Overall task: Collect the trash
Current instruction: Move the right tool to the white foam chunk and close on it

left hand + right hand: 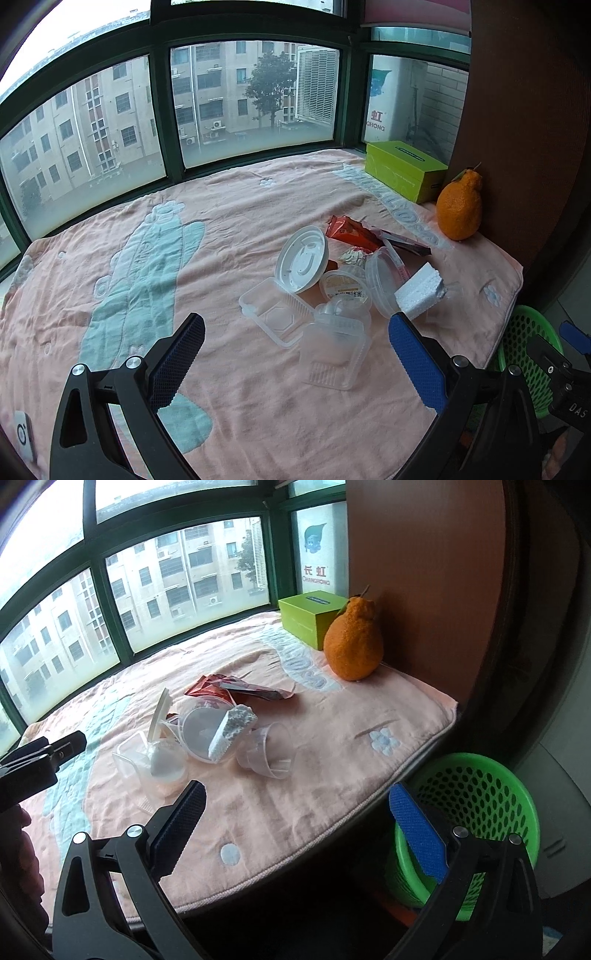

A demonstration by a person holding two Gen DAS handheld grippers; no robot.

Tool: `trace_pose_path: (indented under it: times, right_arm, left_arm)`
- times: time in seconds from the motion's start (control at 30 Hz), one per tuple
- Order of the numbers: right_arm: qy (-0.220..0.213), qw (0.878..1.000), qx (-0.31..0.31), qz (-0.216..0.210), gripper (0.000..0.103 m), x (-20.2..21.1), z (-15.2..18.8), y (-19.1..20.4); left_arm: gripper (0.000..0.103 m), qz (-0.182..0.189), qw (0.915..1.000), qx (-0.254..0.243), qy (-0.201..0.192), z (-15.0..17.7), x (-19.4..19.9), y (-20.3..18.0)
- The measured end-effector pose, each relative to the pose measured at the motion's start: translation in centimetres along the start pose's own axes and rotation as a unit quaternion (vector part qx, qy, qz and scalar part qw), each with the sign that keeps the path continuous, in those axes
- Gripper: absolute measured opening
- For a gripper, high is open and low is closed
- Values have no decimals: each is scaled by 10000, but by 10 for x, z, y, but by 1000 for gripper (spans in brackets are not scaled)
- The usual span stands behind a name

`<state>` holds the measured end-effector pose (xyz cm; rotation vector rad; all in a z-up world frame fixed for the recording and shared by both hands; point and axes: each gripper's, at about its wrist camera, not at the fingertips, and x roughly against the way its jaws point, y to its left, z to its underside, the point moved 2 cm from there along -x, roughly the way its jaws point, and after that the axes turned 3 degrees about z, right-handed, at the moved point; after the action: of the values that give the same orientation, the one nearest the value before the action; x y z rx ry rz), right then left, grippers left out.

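Left gripper spread wide, empty, touching nothing. The clear ribbed plastic tray lies just ahead between its fingers, long axis running away from the tongs — nearest piece of the trash pile. Right gripper also fully parted and empty; pile lies ahead-left of it, the green perforated plastic basket just beyond its right finger, below the pink towel's edge. Left hand nearer — judged first to grasp.

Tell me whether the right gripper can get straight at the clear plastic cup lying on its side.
Probably yes: the right gripper is open, the cup lies at the pile's near edge, and only bare towel lies between.
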<state>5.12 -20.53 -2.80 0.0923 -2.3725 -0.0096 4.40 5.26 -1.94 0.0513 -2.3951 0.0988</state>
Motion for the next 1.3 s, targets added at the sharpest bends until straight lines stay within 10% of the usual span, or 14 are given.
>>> trace_pose_path:
  times: [0.67,1.3]
  right_arm:
    - [853,9842,711,-1381,65,-101,-57,51]
    - [1423,9799,854,-1105,46,-159,-63,59]
  left_arm:
    - [96,-66,9994,242,236,7,-21,37]
    - [96,250,9987,270,366,13,-34,54]
